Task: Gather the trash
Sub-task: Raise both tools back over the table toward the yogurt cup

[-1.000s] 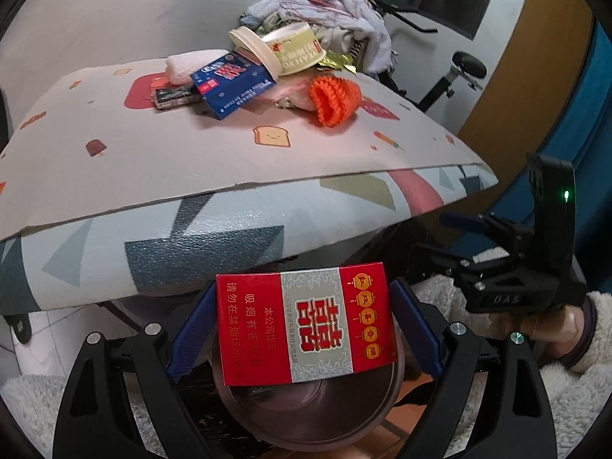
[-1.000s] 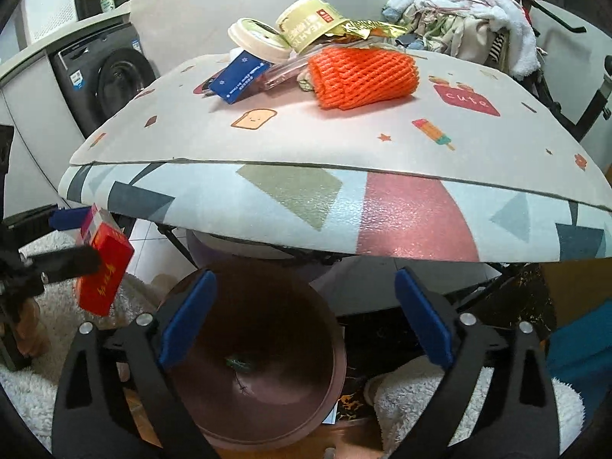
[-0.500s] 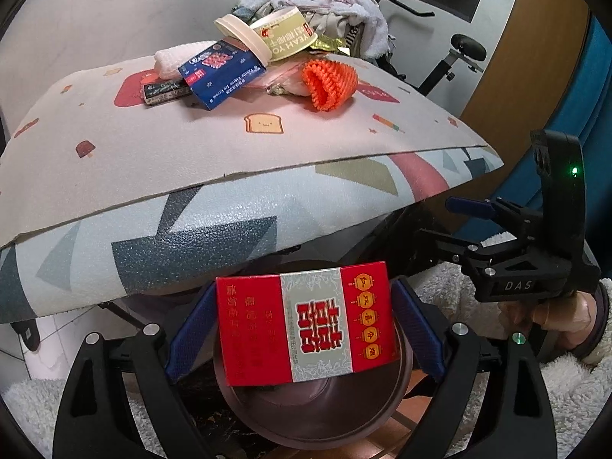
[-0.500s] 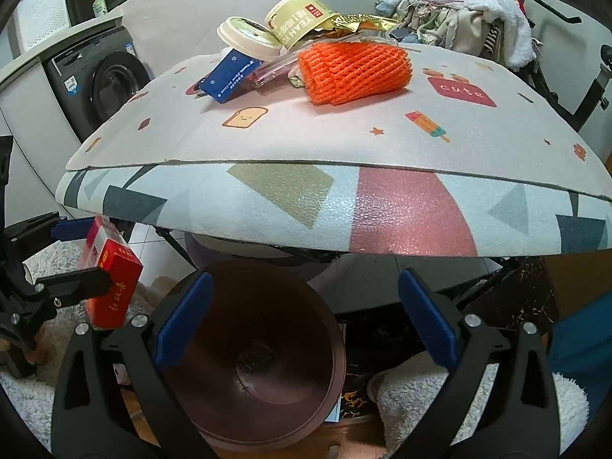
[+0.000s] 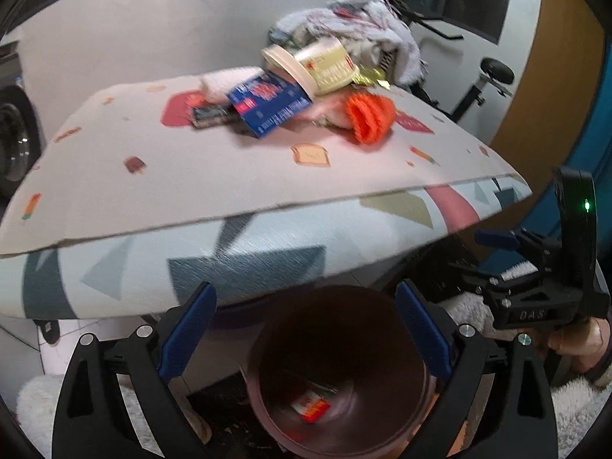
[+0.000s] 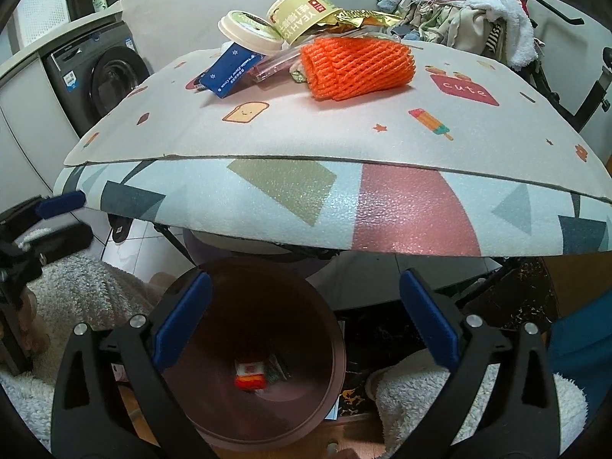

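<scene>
Both tools gape empty, left widening; only right view shows the washing machine.

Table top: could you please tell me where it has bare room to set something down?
The front strip of the table is bare, from the toast print to the near edge. It is crowded at the back: orange foam net, blue packet, tub and lid.

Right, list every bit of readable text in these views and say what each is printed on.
"cute": red patch on the table mat.
"YEAH YO", cut off: tipped cream tub.
"DAS": right gripper's body.
Blue box: white line too small.
Red box in the bin: blurred.
</scene>
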The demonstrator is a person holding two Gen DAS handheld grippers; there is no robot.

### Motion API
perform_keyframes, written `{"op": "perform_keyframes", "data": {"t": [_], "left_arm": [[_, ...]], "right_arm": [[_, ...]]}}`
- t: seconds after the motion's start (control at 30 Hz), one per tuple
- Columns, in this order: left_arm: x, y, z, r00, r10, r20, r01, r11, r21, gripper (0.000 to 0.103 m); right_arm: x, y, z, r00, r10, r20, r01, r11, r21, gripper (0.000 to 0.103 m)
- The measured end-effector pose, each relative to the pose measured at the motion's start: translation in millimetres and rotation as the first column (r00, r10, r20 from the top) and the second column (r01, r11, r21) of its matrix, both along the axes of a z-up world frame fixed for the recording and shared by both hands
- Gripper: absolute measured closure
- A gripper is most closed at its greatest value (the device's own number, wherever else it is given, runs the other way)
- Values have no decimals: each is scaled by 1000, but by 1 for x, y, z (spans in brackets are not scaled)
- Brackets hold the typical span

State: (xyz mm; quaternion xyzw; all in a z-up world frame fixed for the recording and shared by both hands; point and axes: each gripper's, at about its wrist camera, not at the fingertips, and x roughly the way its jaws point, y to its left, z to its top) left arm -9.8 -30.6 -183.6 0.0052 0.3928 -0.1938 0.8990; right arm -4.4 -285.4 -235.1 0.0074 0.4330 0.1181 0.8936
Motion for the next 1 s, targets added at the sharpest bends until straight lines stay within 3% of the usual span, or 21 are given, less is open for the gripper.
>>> {"op": "perform_keyframes", "data": {"t": [0.17, 0.33, 0.47, 0.6, 0.73, 1.0], "left_arm": [[-1, 5, 15, 997, 36, 66, -37, 999, 11, 7], [-2, 4, 35, 987, 32, 156, -44, 996, 74, 6], [2, 8, 54, 973, 31, 228, -56, 993, 104, 6], [13, 16, 70, 967, 48, 249, -77, 991, 107, 6], [23, 26, 88, 961, 44, 272, -68, 994, 80, 6], [46, 46, 112, 944, 93, 316, -128, 988, 91, 6]], "right_arm": [[-3, -2, 12, 999, 8, 33, -8, 1000, 7, 6], [-1, -7, 28, 996, 18, 84, -19, 1000, 16, 6], [5, -6, 40, 993, 29, 111, -21, 997, -74, 6], [14, -16, 53, 993, 32, 109, -29, 999, -32, 6], [23, -18, 66, 991, 40, 127, -28, 995, -99, 6], [42, -32, 82, 992, 37, 124, -26, 995, -93, 6]]}}
